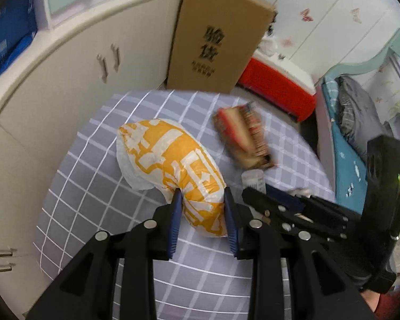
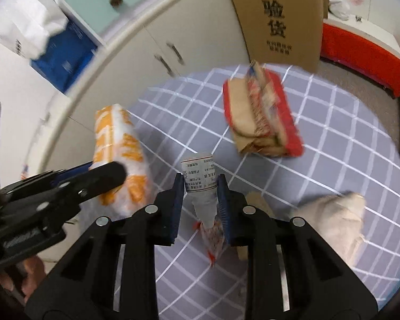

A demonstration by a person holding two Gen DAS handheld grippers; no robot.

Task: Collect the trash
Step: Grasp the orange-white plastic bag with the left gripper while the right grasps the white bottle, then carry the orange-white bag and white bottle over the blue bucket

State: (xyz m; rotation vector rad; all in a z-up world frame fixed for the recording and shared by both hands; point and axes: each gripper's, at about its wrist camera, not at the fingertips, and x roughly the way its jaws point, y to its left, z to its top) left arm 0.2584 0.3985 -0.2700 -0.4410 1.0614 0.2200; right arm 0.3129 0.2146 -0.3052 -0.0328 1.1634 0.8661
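Left gripper [image 1: 202, 200] grasps orange bag [image 1: 170, 165] crosswise; right gripper [image 2: 198, 186] clasps upright tube [image 2: 200, 176]

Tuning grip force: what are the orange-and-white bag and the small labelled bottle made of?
Orange-and-white bag: looks like thin plastic film with a slight sheen; it wrinkles and pinches in where the left gripper clamps it. Small labelled bottle: probably translucent plastic with a printed label; the right gripper holds it. Blur leaves both uncertain.
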